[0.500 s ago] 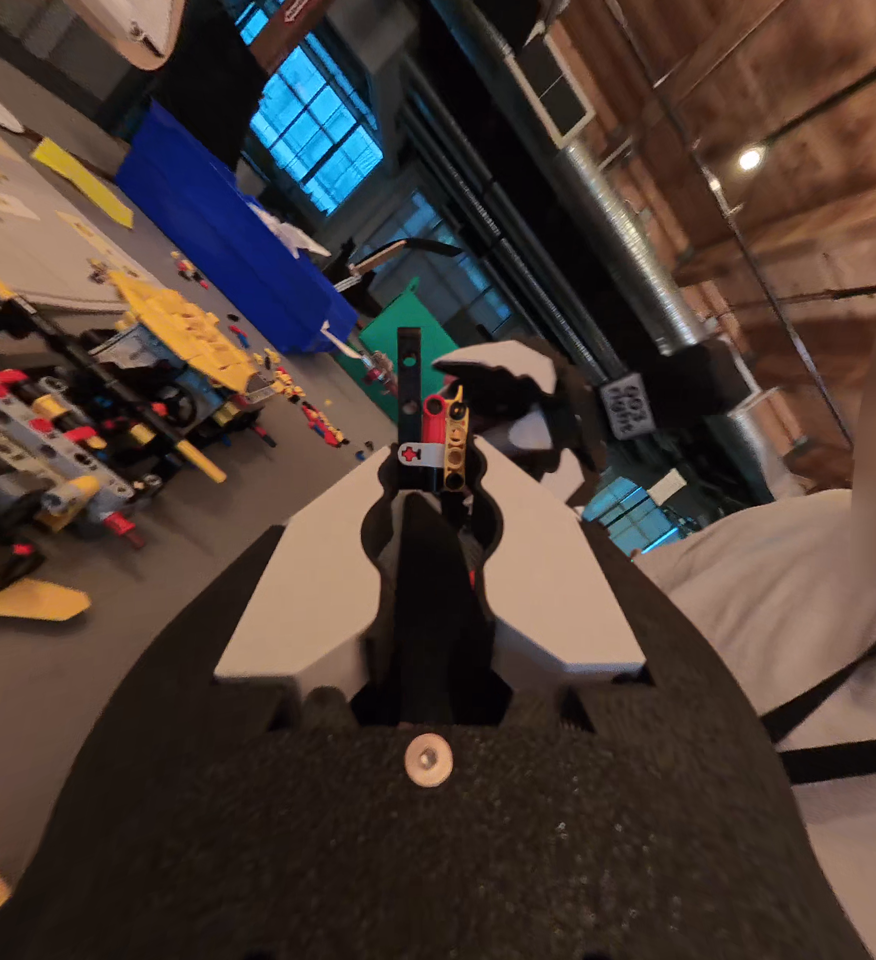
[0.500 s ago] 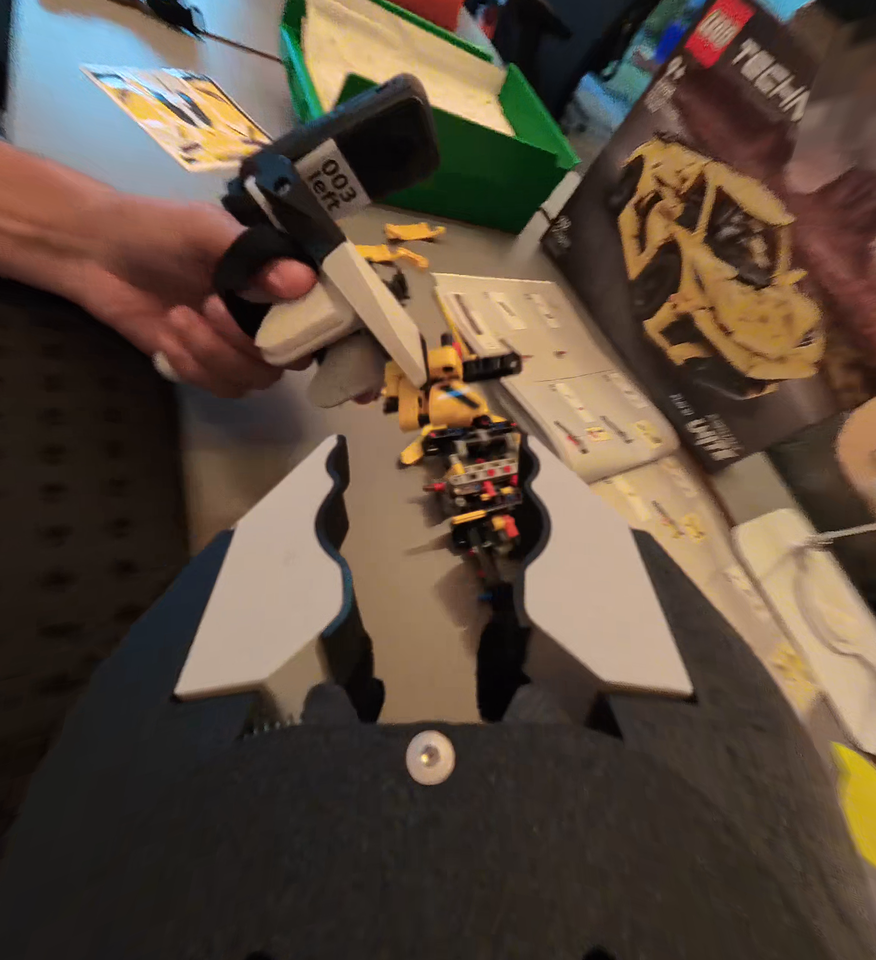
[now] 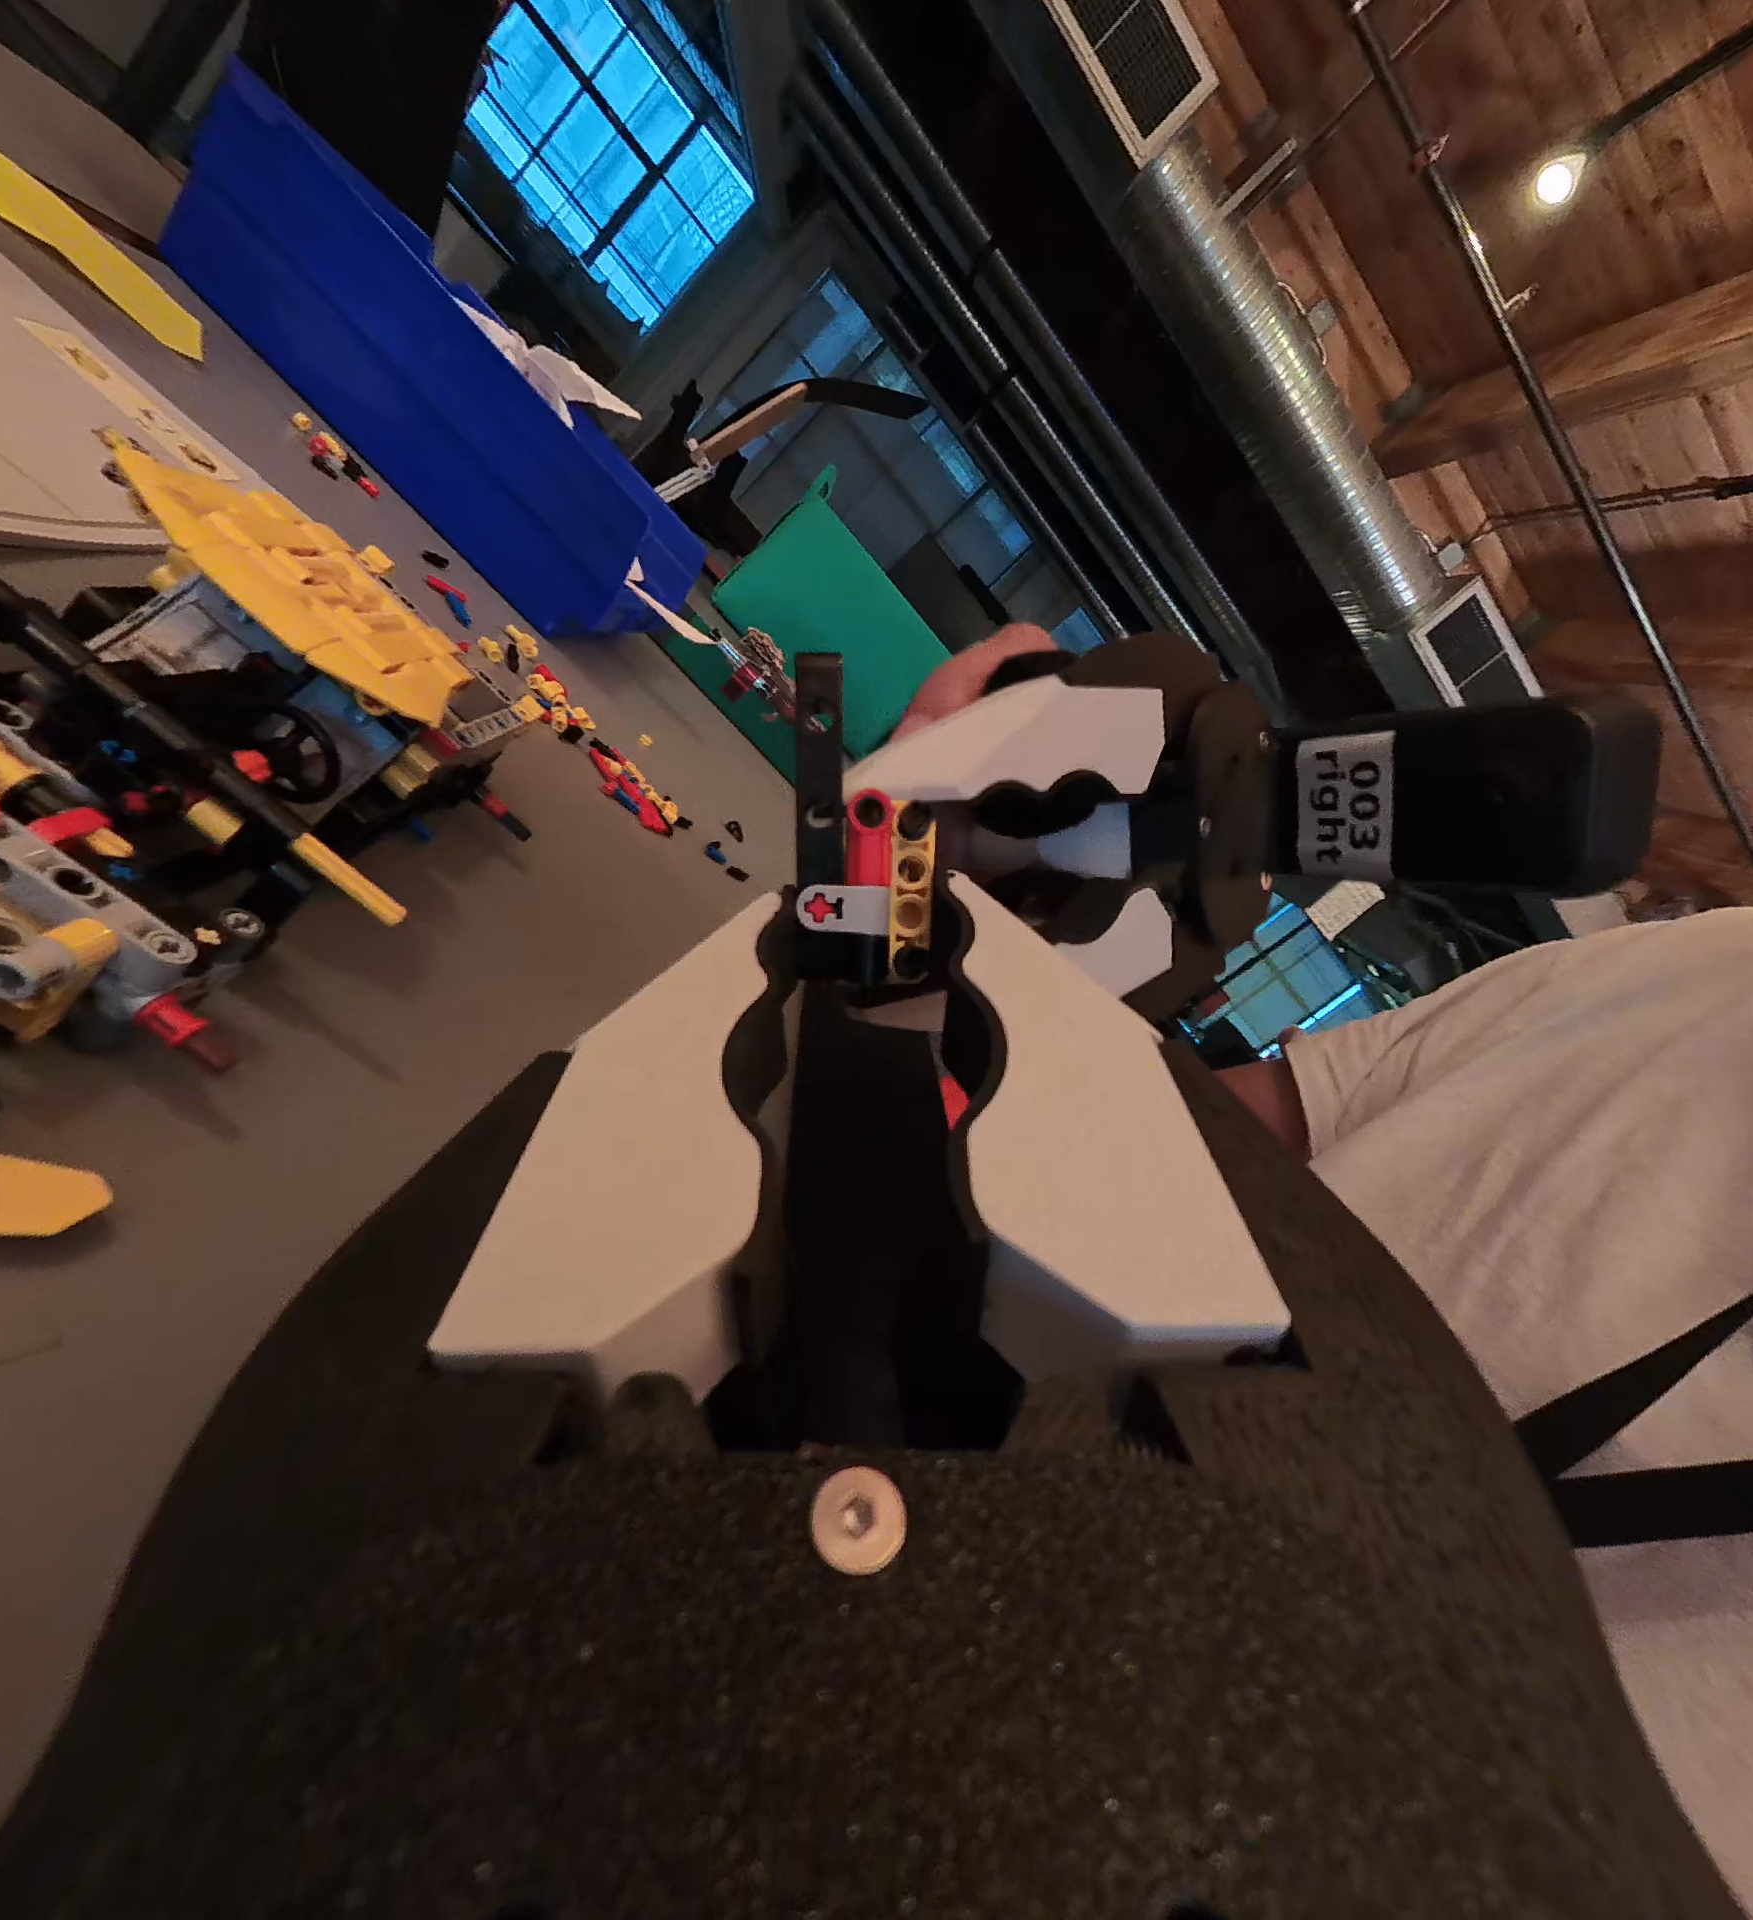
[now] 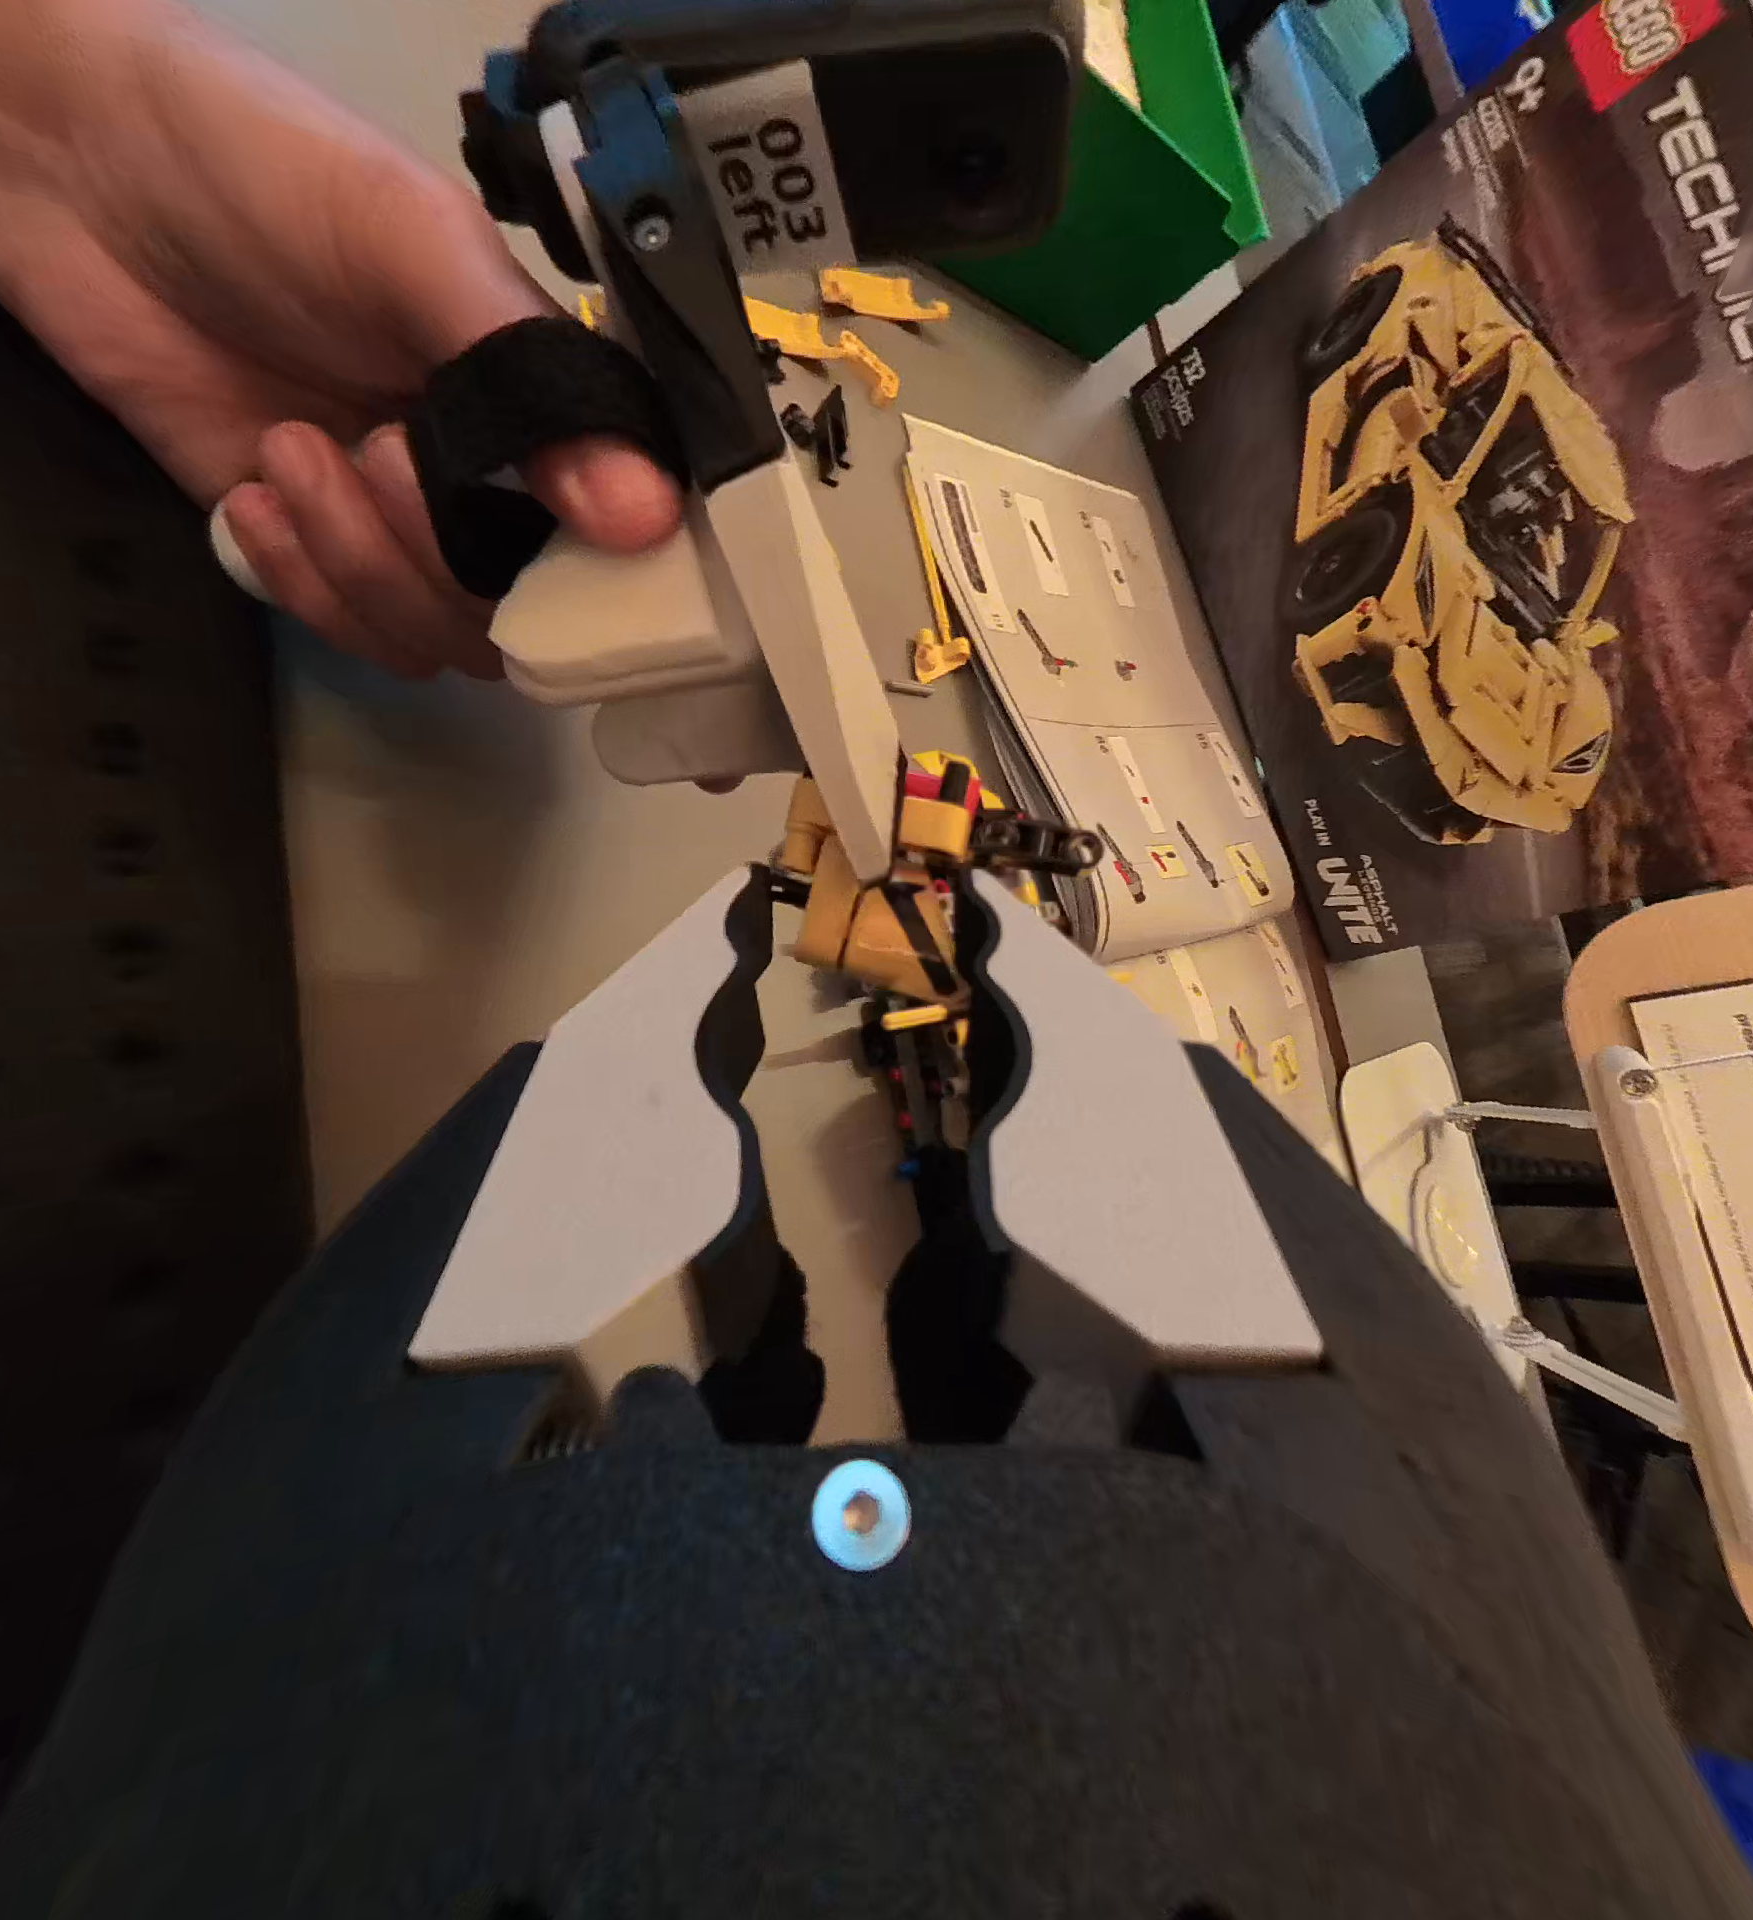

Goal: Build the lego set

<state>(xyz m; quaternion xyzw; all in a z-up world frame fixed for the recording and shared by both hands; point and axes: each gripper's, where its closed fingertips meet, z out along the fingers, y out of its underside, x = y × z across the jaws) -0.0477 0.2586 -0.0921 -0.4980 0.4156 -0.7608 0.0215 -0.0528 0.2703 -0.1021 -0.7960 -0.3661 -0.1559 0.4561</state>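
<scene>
Between the left gripper (image 3: 867, 940) fingers, clamped tight: small lego subassembly (image 3: 877, 883) of black, red and yellow beams, held raised above the surface (image 3: 498, 997), right gripper (image 4: 867, 914) fingers apart just beside it, tips flanking the piece

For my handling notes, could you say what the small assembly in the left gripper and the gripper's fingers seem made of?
Small assembly: hard, slightly glossy moulded plastic, with round pin holes. Left gripper fingers: matt grey, sharp-edged facets, probably printed plastic; uncertain.
</scene>
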